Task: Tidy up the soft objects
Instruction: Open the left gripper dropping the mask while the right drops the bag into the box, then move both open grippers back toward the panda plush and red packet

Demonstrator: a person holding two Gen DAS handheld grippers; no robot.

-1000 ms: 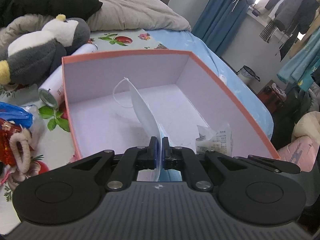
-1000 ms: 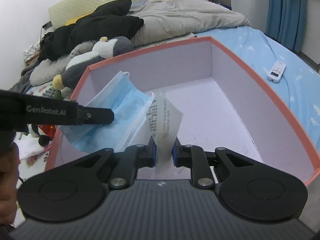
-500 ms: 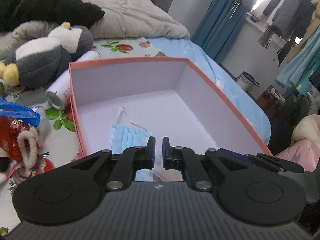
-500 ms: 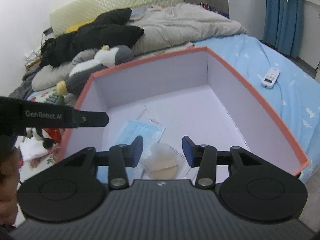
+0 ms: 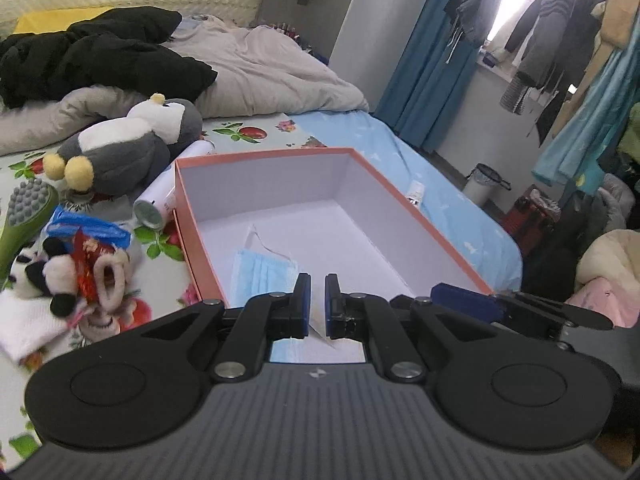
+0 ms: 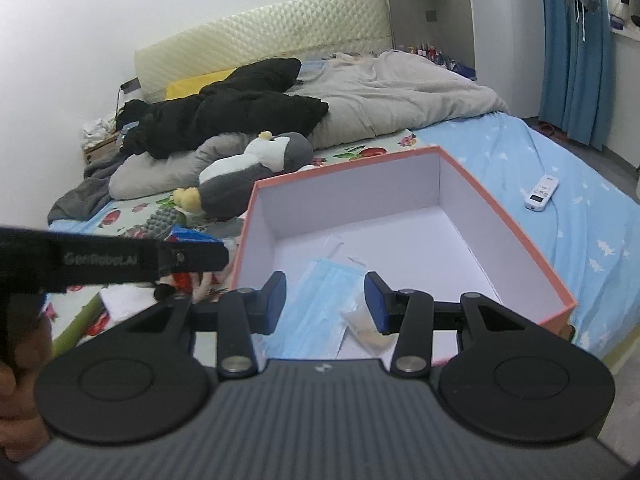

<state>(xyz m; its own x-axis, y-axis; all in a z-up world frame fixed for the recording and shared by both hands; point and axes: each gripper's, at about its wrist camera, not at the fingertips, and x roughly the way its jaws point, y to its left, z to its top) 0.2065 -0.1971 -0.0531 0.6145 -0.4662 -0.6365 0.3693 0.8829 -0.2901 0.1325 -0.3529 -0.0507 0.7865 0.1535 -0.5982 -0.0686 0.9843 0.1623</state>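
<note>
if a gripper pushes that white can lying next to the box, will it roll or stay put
The white can lies on its side on the floral sheet, so it would probably roll. Its side seems to rest against the orange box, which likely blocks rolling that way. The bedding looks soft and uneven, so it may stop soon. Its smooth round body might slip from the jaws.
</note>
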